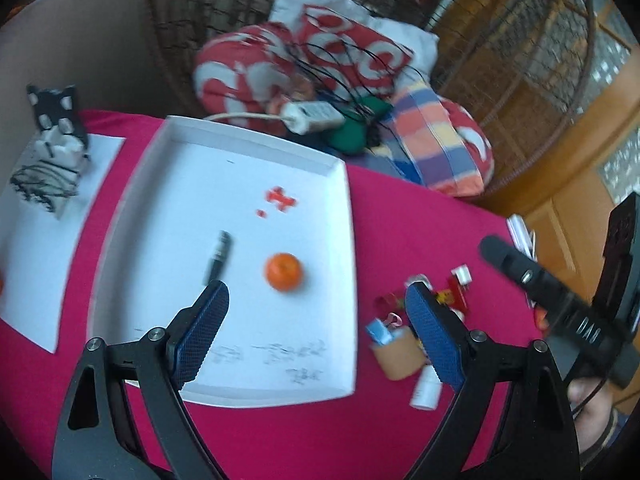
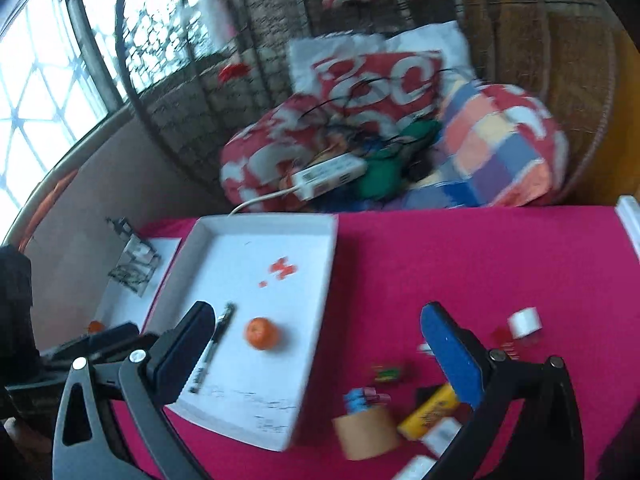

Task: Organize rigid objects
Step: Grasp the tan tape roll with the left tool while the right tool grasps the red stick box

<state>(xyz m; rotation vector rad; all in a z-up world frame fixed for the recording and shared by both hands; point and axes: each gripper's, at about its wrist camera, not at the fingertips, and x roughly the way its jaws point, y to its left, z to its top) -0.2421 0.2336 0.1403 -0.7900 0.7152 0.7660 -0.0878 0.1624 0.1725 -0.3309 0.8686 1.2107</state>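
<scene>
Clutter (image 2: 384, 404) is lying on the cloth right of the white tray (image 2: 320, 280), nearer the right gripper (image 2: 316, 360); both grippers' jaws are standing spread, left gripper (image 1: 316, 328) too.

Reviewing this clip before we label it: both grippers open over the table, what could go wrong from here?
1. The orange is round and sits loose in the white tray; a nudge to the tray could roll it into the pen.
2. The small items right of the tray are crowded around the brown cup; the right hand-held gripper may catch a neighbour such as the yellow tube or tip the cup.
3. Both views are motion-blurred, so aim may be off.
</scene>
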